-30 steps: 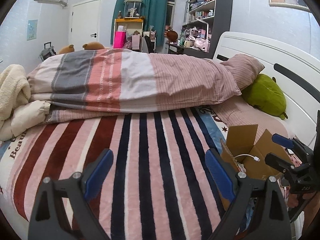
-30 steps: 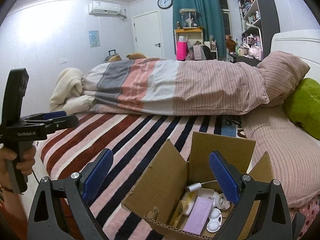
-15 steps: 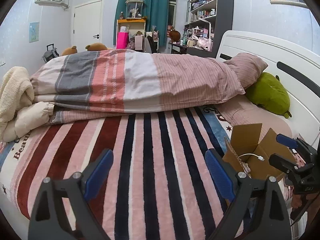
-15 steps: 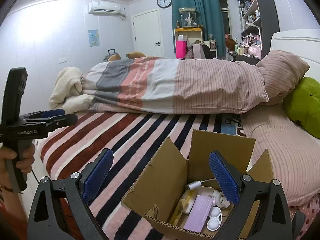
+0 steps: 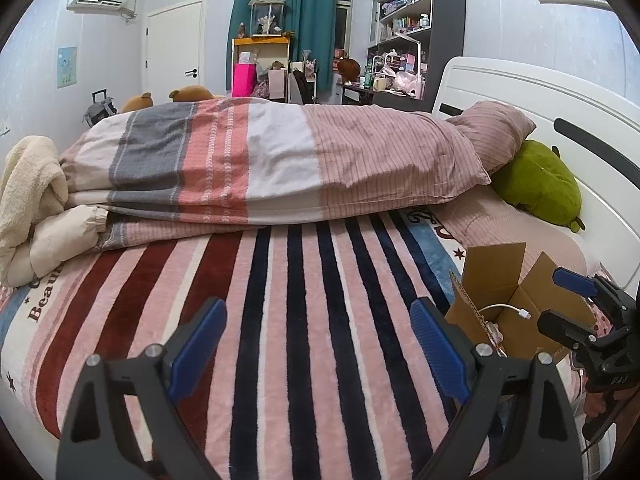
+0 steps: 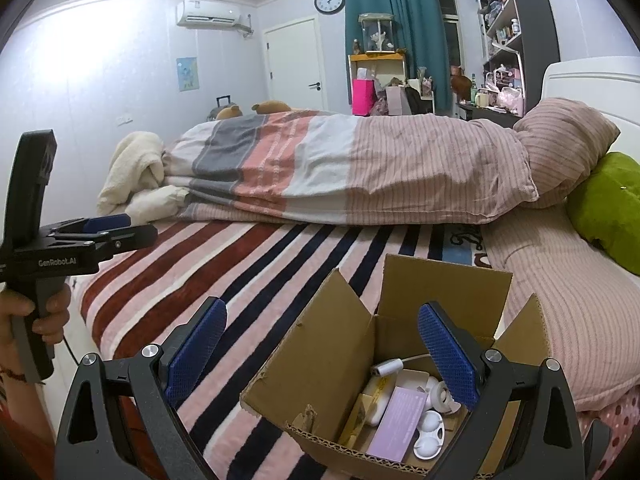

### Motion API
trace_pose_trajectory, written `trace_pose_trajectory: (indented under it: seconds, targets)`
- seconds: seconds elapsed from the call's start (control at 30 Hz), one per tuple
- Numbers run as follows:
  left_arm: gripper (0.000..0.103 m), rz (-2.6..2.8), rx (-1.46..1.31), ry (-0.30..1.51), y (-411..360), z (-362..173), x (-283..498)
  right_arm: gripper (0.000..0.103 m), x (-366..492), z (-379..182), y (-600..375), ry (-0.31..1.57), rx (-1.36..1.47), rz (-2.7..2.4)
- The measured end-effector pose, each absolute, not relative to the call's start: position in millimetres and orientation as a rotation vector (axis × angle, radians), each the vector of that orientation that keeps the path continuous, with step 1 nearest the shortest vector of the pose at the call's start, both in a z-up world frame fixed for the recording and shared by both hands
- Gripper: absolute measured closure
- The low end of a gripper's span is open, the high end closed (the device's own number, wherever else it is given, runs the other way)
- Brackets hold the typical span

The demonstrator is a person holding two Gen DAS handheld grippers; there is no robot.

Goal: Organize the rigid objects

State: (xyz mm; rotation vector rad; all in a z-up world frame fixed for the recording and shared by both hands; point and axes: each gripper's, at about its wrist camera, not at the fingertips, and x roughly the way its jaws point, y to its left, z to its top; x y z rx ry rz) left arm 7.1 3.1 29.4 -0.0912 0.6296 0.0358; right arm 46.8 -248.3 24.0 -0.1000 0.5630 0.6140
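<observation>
Both hand-held grippers wide and empty; cardboard box [image 6: 332, 364] resting open on the striped bed blanket [image 5: 304, 320].

Left wrist view: left hand-held gripper [image 5: 318, 340] spread wide over bare blanket, nothing between the blue pads; box seen only at the right edge, with a white cable [image 5: 504, 312] showing inside; right hand-held gripper [image 5: 568, 304] visible from the side, beside the box. Right wrist view: right hand-held gripper [image 6: 322, 350] spread wide, hovering at the box opening, gripping nothing; contents visible here only: lilac card [image 6: 396, 420], white round cases [image 6: 430, 432], cable plug [image 6: 386, 368]. Left hand-held gripper [image 6: 116, 230] and hand [image 6: 24, 316] at far left. Folded duvet [image 6: 340, 168] and green cushion [image 6: 608, 204] behind.
</observation>
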Motion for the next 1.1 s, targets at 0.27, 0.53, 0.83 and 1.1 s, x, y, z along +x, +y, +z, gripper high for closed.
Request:
trace_pose_trajectory:
  seconds: [0.27,0.53,0.83,1.1]
  targets:
    - [0.011,0.026,-0.082,0.634,4.5,27.3,7.9,0.007,47.9,19.0,-250.9,0.566,-0.101,0.612]
    - [0.011,0.030,-0.074,0.635,3.7,27.1,9.5,0.007,45.5,16.4,-251.3,0.566,-0.101,0.609]
    - [0.011,0.030,-0.072,0.636,4.2,26.9,9.8,0.007,45.8,17.3,-249.9,0.568,-0.097,0.604]
    - [0.011,0.028,-0.072,0.636,3.3,27.3,10.3,0.007,46.9,17.7,-250.4,0.569,-0.098,0.607]
